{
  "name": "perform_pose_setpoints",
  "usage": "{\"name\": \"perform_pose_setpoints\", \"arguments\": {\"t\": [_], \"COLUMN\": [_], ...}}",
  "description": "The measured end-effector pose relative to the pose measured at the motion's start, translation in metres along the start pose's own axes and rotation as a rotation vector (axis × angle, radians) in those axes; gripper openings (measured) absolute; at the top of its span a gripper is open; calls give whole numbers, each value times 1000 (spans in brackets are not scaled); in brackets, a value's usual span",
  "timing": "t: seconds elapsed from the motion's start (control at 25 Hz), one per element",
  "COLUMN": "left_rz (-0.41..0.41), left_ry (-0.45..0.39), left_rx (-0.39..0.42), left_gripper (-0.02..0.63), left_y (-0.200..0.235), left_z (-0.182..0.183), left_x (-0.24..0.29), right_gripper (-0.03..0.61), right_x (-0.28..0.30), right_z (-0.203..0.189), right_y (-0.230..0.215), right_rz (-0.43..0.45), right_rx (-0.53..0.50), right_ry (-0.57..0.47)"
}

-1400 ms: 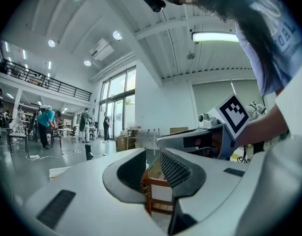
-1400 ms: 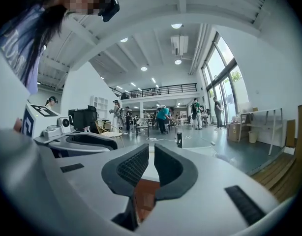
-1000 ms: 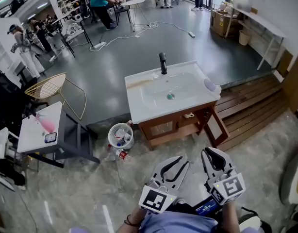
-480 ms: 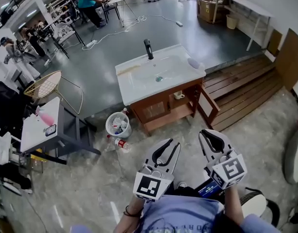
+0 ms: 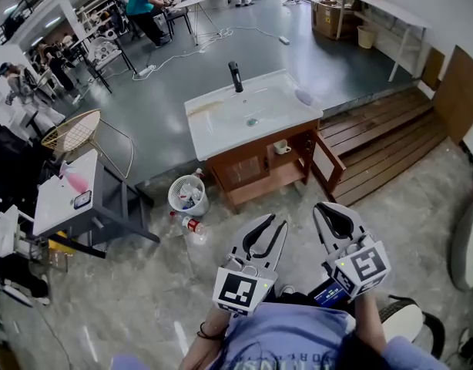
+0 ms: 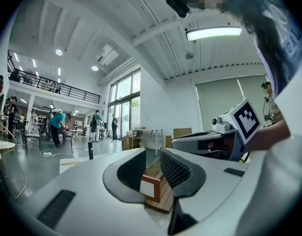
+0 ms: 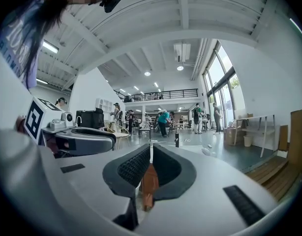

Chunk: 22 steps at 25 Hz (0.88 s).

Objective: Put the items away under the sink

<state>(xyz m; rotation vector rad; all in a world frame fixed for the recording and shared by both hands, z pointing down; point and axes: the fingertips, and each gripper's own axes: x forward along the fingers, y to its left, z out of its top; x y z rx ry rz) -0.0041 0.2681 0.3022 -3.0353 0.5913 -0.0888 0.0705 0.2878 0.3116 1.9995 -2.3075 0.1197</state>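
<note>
You're at the approach step, I judge, with nothing picked up yet. Your left gripper point(image 5: 280, 223) has its jaws a little apart and empty; your right gripper point(image 5: 321, 207) has its jaws drawn together on nothing. Both are well apart from the sink point(image 5: 221, 133), whose cupboard door point(image 5: 327, 163) stands open. A bottle point(image 5: 192, 225) lies on the floor. Next you likely need to walk in and spread the jaws over an item.

left gripper point(image 5: 280, 223) held low, jaws slightly apart, right gripper point(image 5: 321, 206) beside it, jaws together

Right gripper point(image 7: 150, 155), jaws together, empty
</note>
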Motion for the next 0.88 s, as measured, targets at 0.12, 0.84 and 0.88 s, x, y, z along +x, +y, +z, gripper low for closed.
{"name": "perform_pose_setpoints", "arguments": {"t": [0.12,0.84,0.88], "left_rz": [2,22,22], "left_ry": [-2,14,17], "left_rx": [3,-26,-29], "left_gripper": [98,98,98], "left_y": [-1,1,1], "left_z": [-1,-5,-5], "left_x": [-6,-12,-12], "right_gripper": [31,31,31], "right_x": [-3,3,3], "right_z": [-2,-8,-8], "right_y": [5,17,17], "right_rz": [1,33,34], "right_rx": [-4,-6,-6], "right_ry": [3,30,33]}}
